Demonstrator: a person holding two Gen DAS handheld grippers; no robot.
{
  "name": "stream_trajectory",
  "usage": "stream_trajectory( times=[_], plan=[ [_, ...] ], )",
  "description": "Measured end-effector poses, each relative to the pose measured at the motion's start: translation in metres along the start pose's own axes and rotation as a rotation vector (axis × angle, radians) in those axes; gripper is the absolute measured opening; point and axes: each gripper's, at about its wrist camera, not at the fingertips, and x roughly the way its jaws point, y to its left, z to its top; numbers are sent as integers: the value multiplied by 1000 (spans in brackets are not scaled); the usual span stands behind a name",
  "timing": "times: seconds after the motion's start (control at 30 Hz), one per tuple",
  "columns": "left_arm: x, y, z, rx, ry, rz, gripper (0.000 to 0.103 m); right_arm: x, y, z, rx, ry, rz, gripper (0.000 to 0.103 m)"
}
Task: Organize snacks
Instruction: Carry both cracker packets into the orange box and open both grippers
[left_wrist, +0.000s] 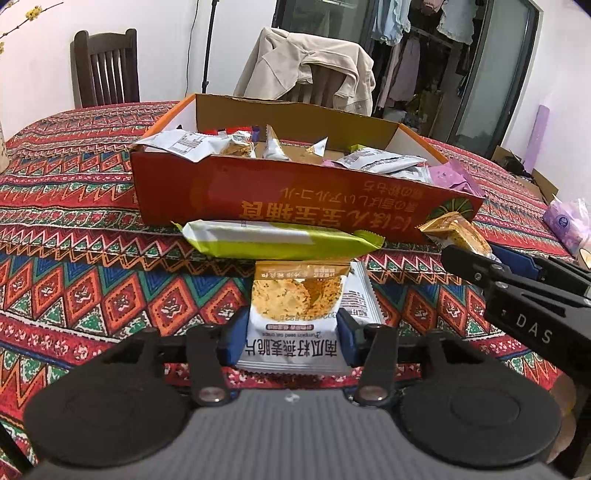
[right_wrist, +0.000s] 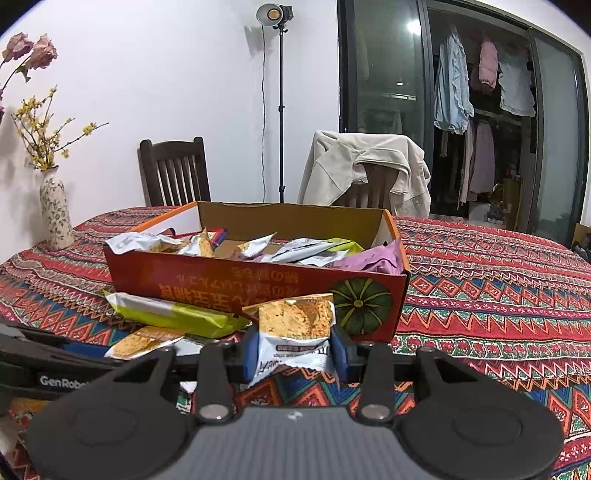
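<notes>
Left wrist view: left gripper (left_wrist: 291, 338) low over the patterned tablecloth (left_wrist: 74, 288), in front of the orange cardboard box (left_wrist: 303, 203), the landmark for what follows. Blue pads sit against both sides of a white oat-crisp packet (left_wrist: 293, 314); jaws narrow, clamped on it. A second white packet (left_wrist: 360, 299) lies under and just right of the held one. Between the held packet and the box's near wall lies a long green-and-white bar packet (left_wrist: 273, 242), touching that wall. At the box's near right corner, the right gripper (left_wrist: 465, 254) comes in from the side with a small orange-fronted packet (left_wrist: 456, 230) at its tip. Box is open-topped, printed side facing the camera upside down; inside, a loose heap: white packets left and centre, small upright pouches mid-box, a purple wrapper (left_wrist: 452, 177) at the right end. A beige jacket (left_wrist: 310, 62) hangs over a chair behind the box. Right wrist view: right gripper (right_wrist: 295, 350) just in front of the box (right_wrist: 258, 284), near the pumpkin picture on its wall. Jaws narrow, pinching the crumpled orange-fronted packet (right_wrist: 295, 325) between the blue pads. Green bar packet (right_wrist: 173, 314) lies left of it along the box wall; the left gripper (right_wrist: 55, 365) shows at the left edge. Box contents as before, purple wrapper (right_wrist: 376, 260) at the right end. A flowered vase (right_wrist: 55, 214) stands well left of the box.
</notes>
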Motion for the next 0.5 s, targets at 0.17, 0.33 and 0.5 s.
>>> stream_trajectory(
  times=[0.17, 0.33, 0.5],
  plan=[
    [-4, 3, -1, -8, -11, -4, 50, 2, 0, -1, 1, 5, -5, 39],
    [-15, 9, -3, -11, -40, -14, 50, 2, -1, -1, 3, -4, -1, 39],
    [-27, 19, -1, -14, -85, -26, 50, 4, -1, -2, 6, -2, -8, 39]
  ],
)
